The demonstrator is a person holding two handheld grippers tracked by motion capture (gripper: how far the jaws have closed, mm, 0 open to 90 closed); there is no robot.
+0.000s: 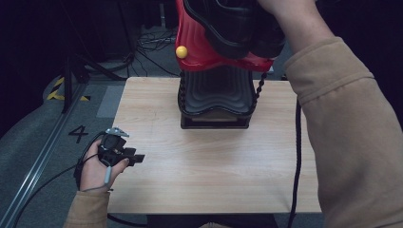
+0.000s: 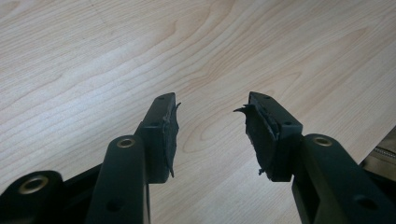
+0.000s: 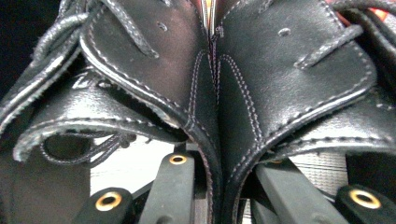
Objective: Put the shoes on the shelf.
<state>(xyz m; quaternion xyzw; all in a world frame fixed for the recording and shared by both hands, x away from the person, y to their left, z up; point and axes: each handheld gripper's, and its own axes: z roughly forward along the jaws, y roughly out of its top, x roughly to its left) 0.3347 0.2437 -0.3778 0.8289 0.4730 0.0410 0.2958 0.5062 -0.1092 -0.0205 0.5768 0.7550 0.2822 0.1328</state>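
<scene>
High view, right tool (image 1: 247,33): clenched on both black shoes' (image 1: 237,28) inner edges, probably to carry the pair together over the desk (image 1: 157,185).
Left tool (image 2: 212,135): released, idle.

Shoe rack (image 1: 216,102) blocks the table's (image 1: 199,180) far edge; near half seems free.

A light wooden table (image 1: 190,180) fills the centre, grey carpeted floor (image 1: 38,142) lies at nine o'clock, and a dark backdrop spans twelve o'clock.
</scene>
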